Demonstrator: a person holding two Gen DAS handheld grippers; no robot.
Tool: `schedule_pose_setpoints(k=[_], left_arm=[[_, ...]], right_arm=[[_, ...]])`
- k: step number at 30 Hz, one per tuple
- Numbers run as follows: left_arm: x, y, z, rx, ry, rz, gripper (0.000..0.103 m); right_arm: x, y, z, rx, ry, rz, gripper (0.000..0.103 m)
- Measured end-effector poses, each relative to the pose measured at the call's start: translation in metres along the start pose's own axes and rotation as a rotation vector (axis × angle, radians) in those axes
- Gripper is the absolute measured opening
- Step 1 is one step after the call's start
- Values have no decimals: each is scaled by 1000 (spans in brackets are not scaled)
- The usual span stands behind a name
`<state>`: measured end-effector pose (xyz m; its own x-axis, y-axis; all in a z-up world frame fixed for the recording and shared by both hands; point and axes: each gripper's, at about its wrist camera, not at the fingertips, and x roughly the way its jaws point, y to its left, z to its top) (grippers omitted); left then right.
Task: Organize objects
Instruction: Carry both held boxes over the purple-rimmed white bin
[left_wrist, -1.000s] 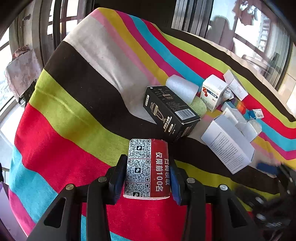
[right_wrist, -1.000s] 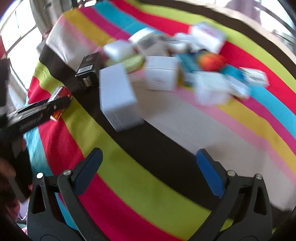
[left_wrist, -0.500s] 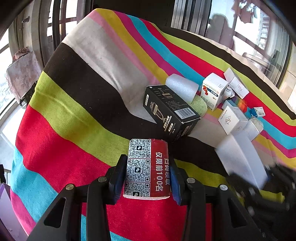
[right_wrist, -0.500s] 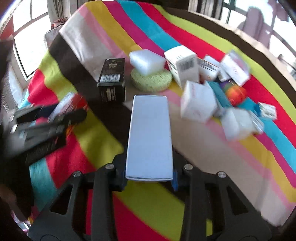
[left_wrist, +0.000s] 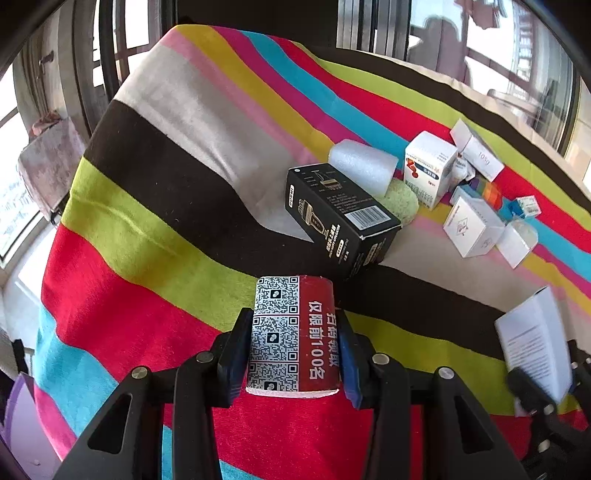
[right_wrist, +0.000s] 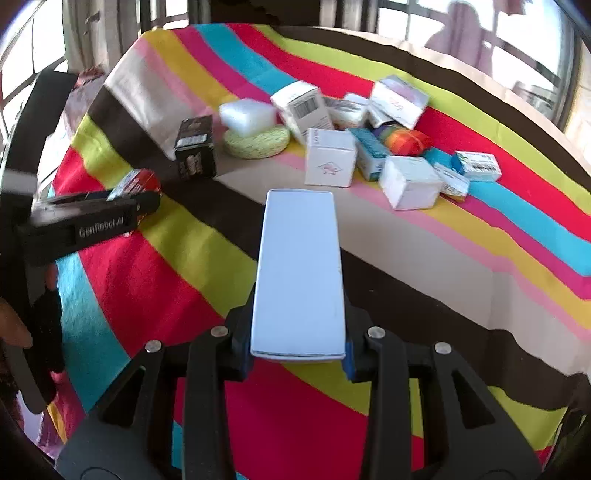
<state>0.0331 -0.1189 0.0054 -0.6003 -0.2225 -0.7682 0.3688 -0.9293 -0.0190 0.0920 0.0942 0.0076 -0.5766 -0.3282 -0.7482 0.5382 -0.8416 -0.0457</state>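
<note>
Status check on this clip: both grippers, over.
Left gripper shut on red QR-code box. Right gripper shut on long white box. Nothing blocking.

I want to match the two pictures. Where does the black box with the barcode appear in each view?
Left wrist view: the black box lies a little right of the middle, just beyond the red packet held in the left tool.
Right wrist view: the black box stands upper left, small.
Shared landmark: the round green pad beside it, under white foam.
</note>
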Motion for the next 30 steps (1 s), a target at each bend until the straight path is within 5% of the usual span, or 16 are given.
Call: schedule_pose_setpoints(k=[8,20,30], left_arm=[[-12,-1,-12,1,-6,31,42],[-97,21,-103,41,-21,18,42],[-140,57,-131,-15,-67,27,42]], right_arm=[[-7,-16,-1,80,-40,18,40],[-12,-25,-5,128,-64,25,40],[-56,34,-15,-21,-33,28,40]])
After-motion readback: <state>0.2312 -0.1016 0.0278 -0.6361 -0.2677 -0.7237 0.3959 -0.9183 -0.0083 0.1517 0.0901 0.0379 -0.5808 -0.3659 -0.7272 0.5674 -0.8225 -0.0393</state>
